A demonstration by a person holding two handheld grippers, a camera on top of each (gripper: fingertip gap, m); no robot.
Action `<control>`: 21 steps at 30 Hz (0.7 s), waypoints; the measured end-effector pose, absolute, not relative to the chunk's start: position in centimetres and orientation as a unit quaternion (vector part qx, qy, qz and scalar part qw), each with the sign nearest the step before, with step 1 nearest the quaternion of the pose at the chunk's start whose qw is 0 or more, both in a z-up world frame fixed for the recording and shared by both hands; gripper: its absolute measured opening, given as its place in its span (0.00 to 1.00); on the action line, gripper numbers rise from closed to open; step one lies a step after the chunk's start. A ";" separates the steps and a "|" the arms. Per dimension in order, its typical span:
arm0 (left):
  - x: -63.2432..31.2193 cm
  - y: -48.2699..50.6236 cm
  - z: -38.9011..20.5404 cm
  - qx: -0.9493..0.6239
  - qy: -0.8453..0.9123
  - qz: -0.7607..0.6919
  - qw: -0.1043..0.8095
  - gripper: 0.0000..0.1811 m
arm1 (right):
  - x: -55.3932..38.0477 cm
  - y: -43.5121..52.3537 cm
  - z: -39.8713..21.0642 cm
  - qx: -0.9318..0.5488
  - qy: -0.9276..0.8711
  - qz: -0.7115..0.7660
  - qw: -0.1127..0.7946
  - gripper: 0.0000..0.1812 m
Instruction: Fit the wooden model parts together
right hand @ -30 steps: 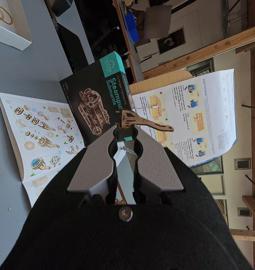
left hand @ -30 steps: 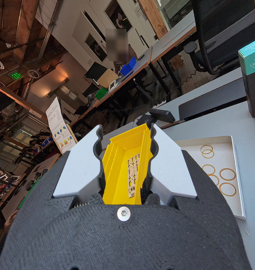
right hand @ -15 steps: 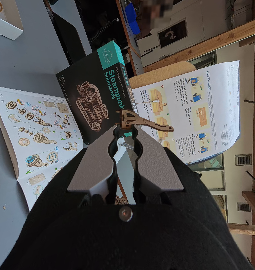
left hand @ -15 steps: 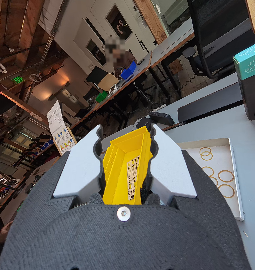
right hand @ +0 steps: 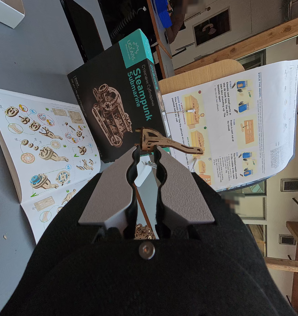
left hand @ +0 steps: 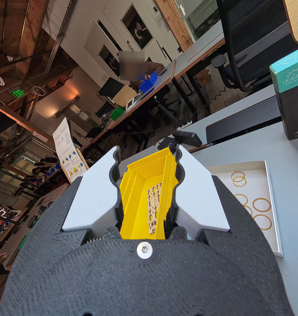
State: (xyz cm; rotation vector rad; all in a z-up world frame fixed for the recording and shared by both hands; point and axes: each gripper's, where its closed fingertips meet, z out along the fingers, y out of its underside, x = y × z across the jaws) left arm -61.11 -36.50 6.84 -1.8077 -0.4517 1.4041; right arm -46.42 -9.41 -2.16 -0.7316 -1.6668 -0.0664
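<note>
My left gripper [left hand: 147, 149] is open. It hovers over a yellow bin [left hand: 141, 196] that shows between its fingers. A thin wooden parts sheet [left hand: 154, 206] lies in the bin. My right gripper [right hand: 145, 147] is shut on a flat wooden lever-shaped part [right hand: 163, 142], pinched at its wide end, with the long arm sticking out to the right in the air. A bit of a wooden gear assembly [right hand: 143, 232] shows low between the right fingers. The open instruction booklet [right hand: 42, 145] lies flat on the grey table on the left.
A white tray [left hand: 272, 188] with several rubber bands [left hand: 261, 205] lies right of the bin. The dark kit box [right hand: 114, 106] stands behind the booklet and also shows in the left wrist view [left hand: 291, 106]. A printed sheet on a wooden board [right hand: 238, 119] stands to the right. A black power strip [left hand: 185, 138] lies beyond the bin. There is about 30 cm between the tips of the two grippers.
The right gripper has shifted a little, so the box and booklet sit higher in its view; it still holds the wooden part. The left view has turned only slightly.
</note>
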 end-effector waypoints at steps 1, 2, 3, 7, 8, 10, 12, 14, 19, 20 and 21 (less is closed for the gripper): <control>-61.1 -36.4 6.8 -0.713 -0.178 0.552 0.394 0.35 | -46.4 -9.4 -2.2 -0.318 -0.723 -0.030 0.612 0.08; -61.0 -36.4 6.8 -0.714 -0.177 0.549 0.396 0.35 | -46.4 -9.3 -2.4 -0.319 -0.725 -0.031 0.610 0.08; -60.9 -36.2 6.7 -0.716 -0.175 0.546 0.398 0.35 | -46.4 -9.2 -2.5 -0.322 -0.726 -0.032 0.607 0.08; -60.8 -35.4 5.9 -0.729 -0.169 0.527 0.404 0.35 | -46.2 -8.8 -2.5 -0.328 -0.727 -0.037 0.602 0.08; -60.7 -35.0 5.4 -0.736 -0.166 0.515 0.408 0.35 | -46.1 -8.7 -2.4 -0.332 -0.727 -0.037 0.600 0.08; -60.5 -33.9 4.3 -0.747 -0.159 0.495 0.413 0.35 | -45.6 -8.5 -1.8 -0.343 -0.722 -0.032 0.600 0.08; -60.1 -32.5 3.2 -0.754 -0.141 0.489 0.415 0.35 | -45.0 -8.2 -0.7 -0.365 -0.708 -0.021 0.604 0.08; -59.2 -30.6 2.1 -0.762 -0.122 0.467 0.431 0.35 | -43.9 -7.5 0.9 -0.398 -0.682 -0.016 0.614 0.08; -54.8 -26.0 1.0 -0.769 -0.076 0.353 0.528 0.34 | -40.8 -6.7 5.9 -0.449 -0.600 0.010 0.662 0.08; -53.9 -25.4 1.0 -0.768 -0.072 0.323 0.548 0.34 | -40.4 -6.8 6.5 -0.449 -0.594 0.012 0.667 0.08; -53.1 -25.0 1.0 -0.768 -0.067 0.293 0.566 0.34 | -40.2 -6.9 6.9 -0.451 -0.592 0.015 0.668 0.08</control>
